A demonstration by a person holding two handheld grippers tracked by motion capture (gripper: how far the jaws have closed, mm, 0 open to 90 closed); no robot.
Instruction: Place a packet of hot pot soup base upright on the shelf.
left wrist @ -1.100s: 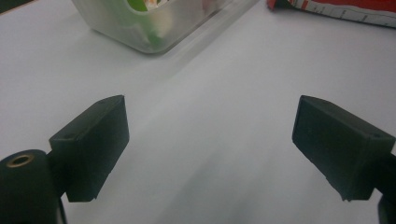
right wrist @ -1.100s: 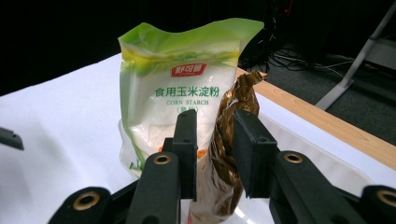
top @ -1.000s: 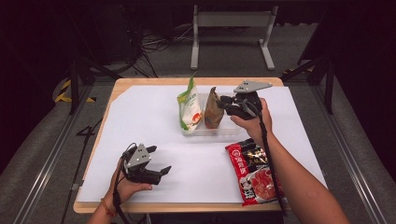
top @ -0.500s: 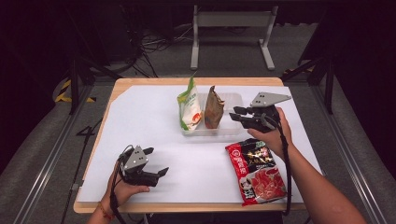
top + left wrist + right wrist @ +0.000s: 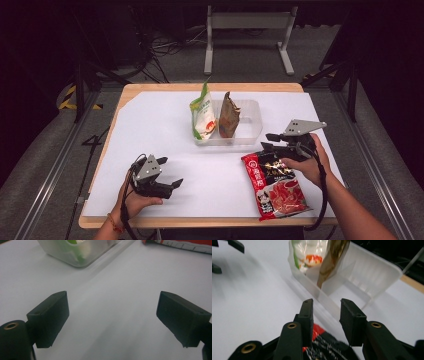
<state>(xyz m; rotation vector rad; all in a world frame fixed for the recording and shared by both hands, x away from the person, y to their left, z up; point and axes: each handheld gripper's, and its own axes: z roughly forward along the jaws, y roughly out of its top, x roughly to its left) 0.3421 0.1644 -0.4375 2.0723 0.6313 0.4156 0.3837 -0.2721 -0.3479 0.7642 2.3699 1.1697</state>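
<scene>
On the white sheet, near side: my right gripper point(image 5: 274, 141) hangs just above the top edge of the red packet point(image 5: 278, 186), which lies flat between my right hand and the table's front edge.
What has changed: a second ago this gripper was up at the clear tray point(image 5: 250, 116), beside the brown packet point(image 5: 229, 116); now it has come back toward me and down, to the red packet's top end.
Brown packet: it stands upright in the tray next to the green-and-white packet point(image 5: 202, 114), apart from both grippers, so I judge that one placed.
Right claw: the jaws have just been opening; they stand partly apart with nothing between them, and the red packet's edge shows just below them in the right gripper view point(image 5: 319, 333).
Left claw: my left gripper point(image 5: 172, 184) rests low on the sheet by the front edge, jaws wide apart and empty, in the same spot as before.
Meaning for the work: two packets are in the tray and the red one looks next; I need to drop onto its top edge and pinch there.
Risk: the packet lies flat, so the jaws may slide over the foil.
</scene>
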